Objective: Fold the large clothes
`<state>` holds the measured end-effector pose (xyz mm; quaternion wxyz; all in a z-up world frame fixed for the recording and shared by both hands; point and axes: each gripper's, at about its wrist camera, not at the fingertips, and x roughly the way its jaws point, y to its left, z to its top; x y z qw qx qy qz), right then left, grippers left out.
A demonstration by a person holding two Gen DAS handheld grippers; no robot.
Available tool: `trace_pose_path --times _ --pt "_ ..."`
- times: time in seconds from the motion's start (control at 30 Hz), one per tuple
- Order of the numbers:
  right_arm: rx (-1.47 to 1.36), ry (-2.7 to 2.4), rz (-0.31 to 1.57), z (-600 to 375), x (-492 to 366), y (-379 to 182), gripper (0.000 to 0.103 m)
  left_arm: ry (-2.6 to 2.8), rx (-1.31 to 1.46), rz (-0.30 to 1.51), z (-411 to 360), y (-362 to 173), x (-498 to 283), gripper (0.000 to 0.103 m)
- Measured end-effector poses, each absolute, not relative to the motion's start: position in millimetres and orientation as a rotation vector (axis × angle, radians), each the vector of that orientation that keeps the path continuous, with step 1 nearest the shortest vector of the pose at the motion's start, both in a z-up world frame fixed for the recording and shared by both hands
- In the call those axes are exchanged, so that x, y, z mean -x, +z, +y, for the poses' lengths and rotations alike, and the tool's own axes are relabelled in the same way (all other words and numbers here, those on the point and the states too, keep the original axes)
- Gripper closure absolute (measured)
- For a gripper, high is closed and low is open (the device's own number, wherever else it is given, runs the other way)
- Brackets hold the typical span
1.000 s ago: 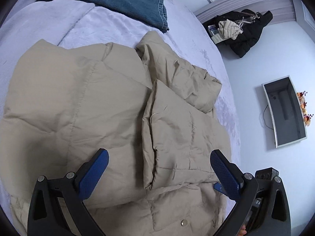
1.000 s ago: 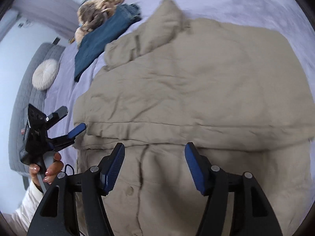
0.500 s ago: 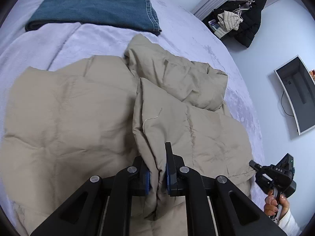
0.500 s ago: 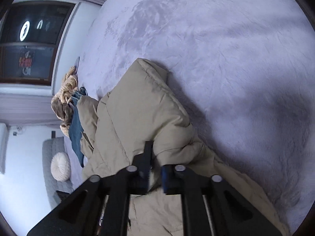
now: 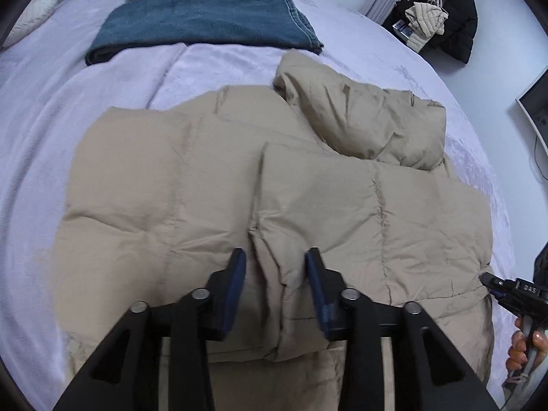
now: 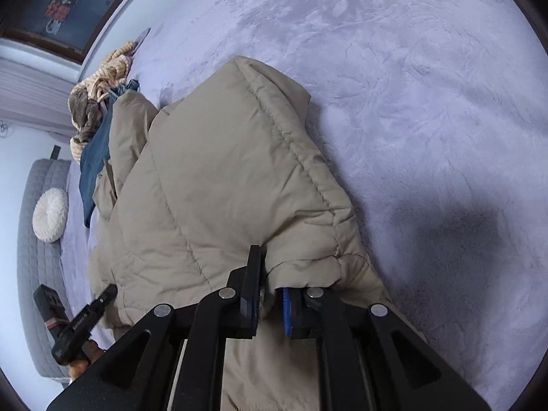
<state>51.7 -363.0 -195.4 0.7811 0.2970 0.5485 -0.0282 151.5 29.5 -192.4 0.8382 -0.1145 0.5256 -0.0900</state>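
Black coat (image 5: 455, 3) — left view only

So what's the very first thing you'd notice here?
The big puffy tan coat spread across the purple bed. It fills the middle of both views. Behind it lie folded blue jeans, and the left gripper has a fold of the coat between its fingers, while the right gripper is at the coat's edge.

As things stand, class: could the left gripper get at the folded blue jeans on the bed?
Probably not without moving: the left gripper sits over the beige jacket, whose whole width lies between it and the jeans.
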Motion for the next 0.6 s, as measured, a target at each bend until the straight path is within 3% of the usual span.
trace_pose_path --times 0.07,0.1,0.17,0.23,0.3,0.33,0.4,0.6 --pt "-0.588 -0.074 1.172 -362 -38 -180 0.066 -0.179 0.241 1.074 40 -180 -147 0.048" --pt "-0.561 -0.089 1.149 -363 -32 -172 0.064 -0.182 0.245 1.069 44 -175 -147 0.048" --pt "-0.509 -0.140 1.085 -369 -25 -155 0.064 -0.192 0.252 1.041 50 -164 -148 0.049" --pt "-0.502 -0.182 1.038 -378 -29 -147 0.064 -0.227 0.242 1.021 45 -155 -154 0.061" --pt "-0.565 -0.187 1.016 -391 -45 -147 0.064 -0.258 0.227 1.013 33 -154 -163 0.062" --pt "-0.617 -0.162 1.009 -396 -56 -150 0.065 -0.269 0.214 1.011 25 -155 -167 0.062" --pt "-0.651 -0.103 1.011 -393 -77 -156 0.083 -0.273 0.175 1.022 8 -165 -176 0.062" --pt "-0.415 -0.108 1.139 -362 -111 -198 0.089 -0.205 0.105 1.099 -5 -214 -191 0.062"
